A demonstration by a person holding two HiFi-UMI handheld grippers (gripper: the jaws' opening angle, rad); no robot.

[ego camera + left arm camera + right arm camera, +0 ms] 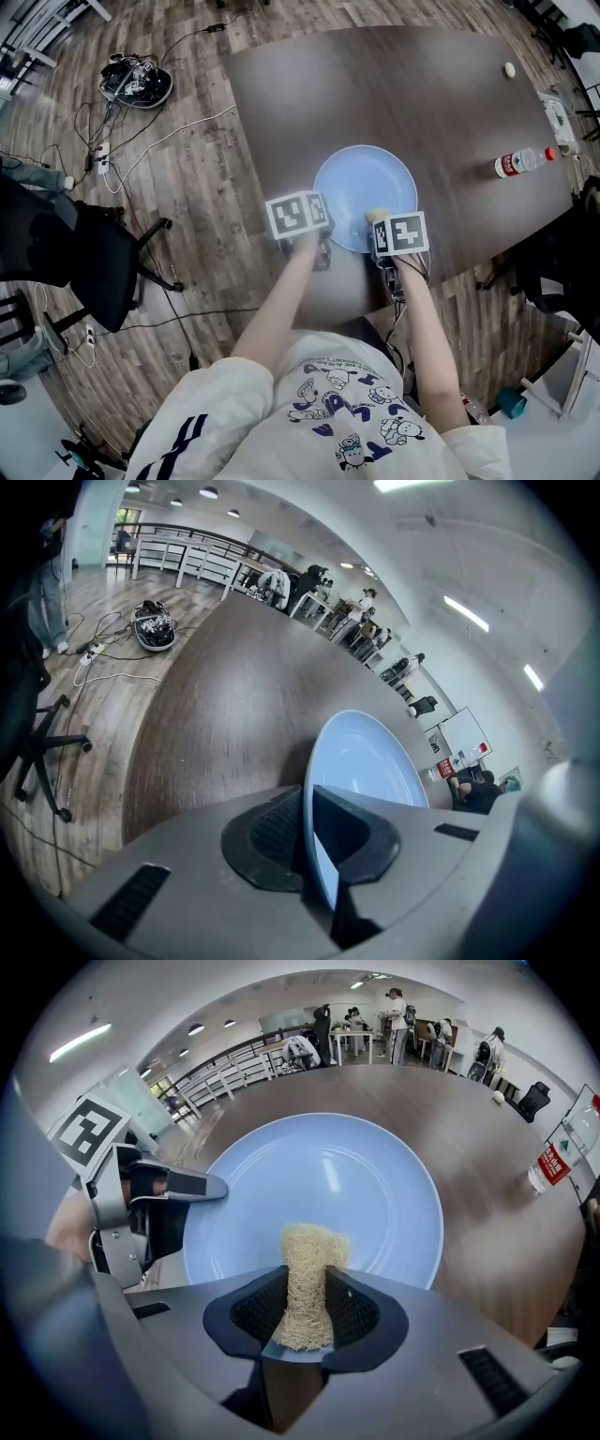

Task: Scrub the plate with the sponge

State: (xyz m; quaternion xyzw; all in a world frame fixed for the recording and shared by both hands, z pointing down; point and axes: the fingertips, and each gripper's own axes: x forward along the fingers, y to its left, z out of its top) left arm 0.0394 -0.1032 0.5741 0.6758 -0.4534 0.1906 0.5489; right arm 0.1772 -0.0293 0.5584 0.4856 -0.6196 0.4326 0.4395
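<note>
the pale blue plate (366, 183) is lying on the dark wooden table (441, 94), close to the edge nearest you. your left gripper (309, 841) is clamping the plate's near-left rim: in the left gripper view the thin rim is running edge-on between the two jaws, which are standing almost together with a pad on each side of it. the sponge (309, 1279), a tan, fibrous pad, is sitting in your right gripper (307, 1312); the jaws are squeezing it at the waist so that it is pinching in at the middle and flaring out past the tips. in the right gripper view the sponge's free end is hanging over the near part of the plate's inner surface, and whether it is touching the surface you cannot tell. in the head view both grippers are sitting side by side at the plate's near rim. a water bottle (520, 162) with a red label is lying on its side well to the right on the table, and a black office chair (84, 253) is standing on the floor to the left.
</note>
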